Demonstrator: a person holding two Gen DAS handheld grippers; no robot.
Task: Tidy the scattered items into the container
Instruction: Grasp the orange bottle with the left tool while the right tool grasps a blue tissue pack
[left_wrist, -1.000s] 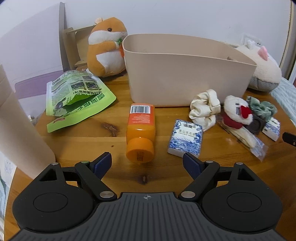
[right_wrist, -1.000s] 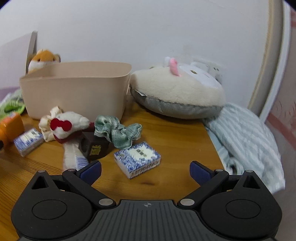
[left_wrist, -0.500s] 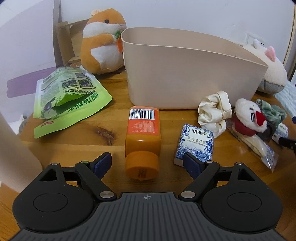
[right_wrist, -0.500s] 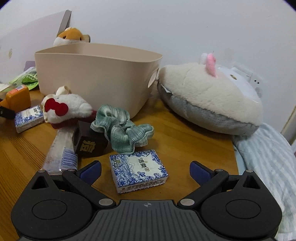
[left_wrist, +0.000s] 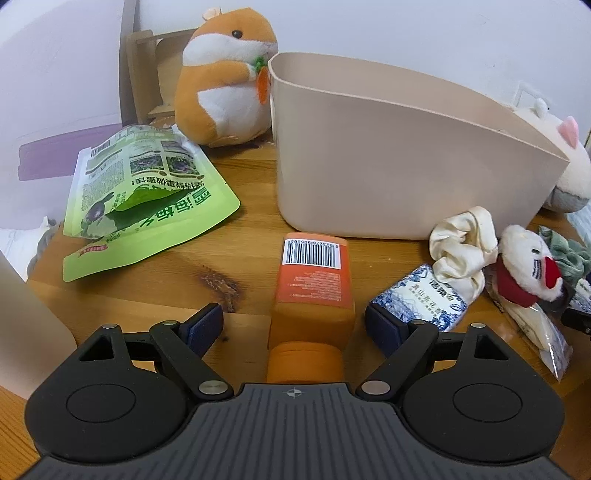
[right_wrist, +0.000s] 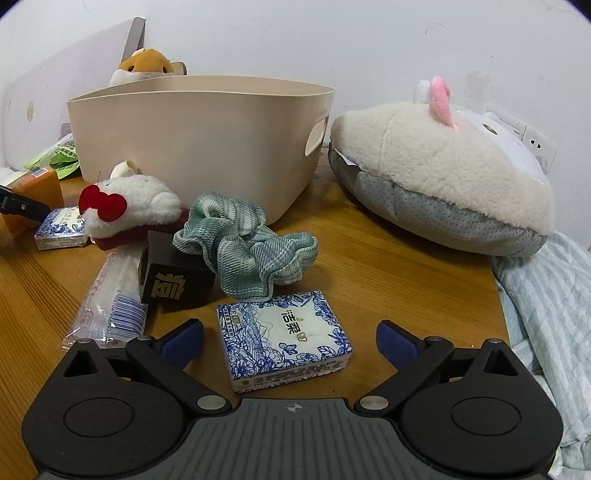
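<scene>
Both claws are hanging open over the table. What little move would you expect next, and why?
Probably each closes on what lies between its pads: the left gripper straddles the orange bottle, the right gripper the tissue pack. Neither is gripped yet, and the beige container stands behind.

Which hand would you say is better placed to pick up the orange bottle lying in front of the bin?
Left. The left gripper is open with the orange bottle lying between its pads. The right gripper is open over a blue tissue pack, far from the bottle.
</scene>
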